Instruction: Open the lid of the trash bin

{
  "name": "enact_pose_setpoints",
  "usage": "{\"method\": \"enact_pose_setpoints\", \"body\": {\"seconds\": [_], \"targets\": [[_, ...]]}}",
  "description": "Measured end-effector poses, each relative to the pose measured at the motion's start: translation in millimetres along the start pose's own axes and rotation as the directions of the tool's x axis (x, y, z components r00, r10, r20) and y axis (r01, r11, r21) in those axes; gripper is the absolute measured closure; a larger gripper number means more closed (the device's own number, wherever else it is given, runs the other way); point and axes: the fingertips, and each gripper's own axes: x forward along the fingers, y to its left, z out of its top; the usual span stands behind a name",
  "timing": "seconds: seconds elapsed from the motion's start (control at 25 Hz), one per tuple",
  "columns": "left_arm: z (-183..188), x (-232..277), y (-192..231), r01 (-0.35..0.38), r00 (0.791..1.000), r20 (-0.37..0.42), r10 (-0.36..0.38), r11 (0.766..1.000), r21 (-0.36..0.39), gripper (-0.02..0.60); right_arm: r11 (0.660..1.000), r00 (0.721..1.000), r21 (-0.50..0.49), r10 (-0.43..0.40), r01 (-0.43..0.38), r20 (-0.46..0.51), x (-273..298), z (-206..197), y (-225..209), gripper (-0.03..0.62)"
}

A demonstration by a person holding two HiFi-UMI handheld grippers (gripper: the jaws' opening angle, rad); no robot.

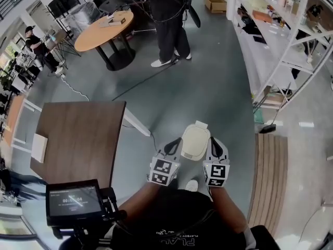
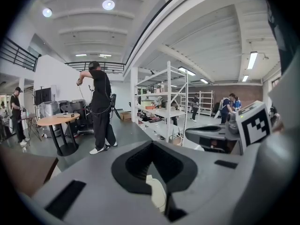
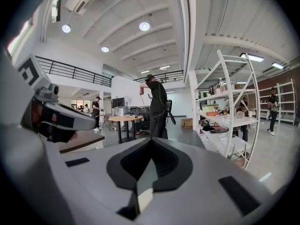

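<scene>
Trash bin lid, cream-coloured, sat down flat on its bin on the grey floor, to the right of a brown table. The left gripper and the right gripper flanked it, one close beside each edge; whether either touched the lid could not be made out. In each gripper view the jaws were pressed together with nothing pinched between them, and a sliver of cream showed through the dark opening.

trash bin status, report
Both shut: left gripper, right gripper, flanking trash bin lid. Lid looks closed. Nothing blocking it.
</scene>
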Motion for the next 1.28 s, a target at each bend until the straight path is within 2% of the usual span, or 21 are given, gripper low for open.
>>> {"method": "enact_pose_setpoints", "body": {"seconds": [0.2, 0.56, 0.76, 0.92, 1.04, 1.28], "targets": [[5.9, 22.0, 47.8, 0.019, 1.000, -0.016, -0.020, 0.999, -0.034, 0.581, 1.000, 1.000, -0.009, -0.023, 0.023, -0.006, 49.0, 12.1, 8.3, 0.594], [5.9, 26.6, 51.8, 0.036, 0.999, -0.008, -0.036, 0.999, -0.028, 0.581, 0.998, 0.997, -0.025, -0.061, 0.060, -0.038, 42.0, 1.3, -11.3, 0.594], [-6.7, 42.4, 104.2, 0.073, 0.997, -0.030, -0.075, 0.995, -0.063, 0.581, 0.994, 0.992, -0.032, -0.104, 0.102, -0.074, 89.8, 2.7, 0.2, 0.594], [-15.6, 58.3, 122.1, 0.102, 0.994, -0.042, -0.105, 0.992, -0.071, 0.581, 0.992, 0.988, -0.055, -0.115, 0.110, -0.103, 105.3, -6.6, 8.7, 0.594], [-19.0, 74.1, 126.6, 0.138, 0.989, -0.050, -0.141, 0.988, -0.065, 0.581, 0.994, 0.986, -0.056, -0.102, 0.096, -0.129, 116.2, -22.4, 11.8, 0.594], [-38.4, 102.3, 118.9, 0.182, 0.977, -0.101, -0.186, 0.982, -0.051, 0.581, 0.999, 0.979, -0.028, 0.008, -0.014, -0.202, 136.7, -64.9, 29.0, 0.594]]}}
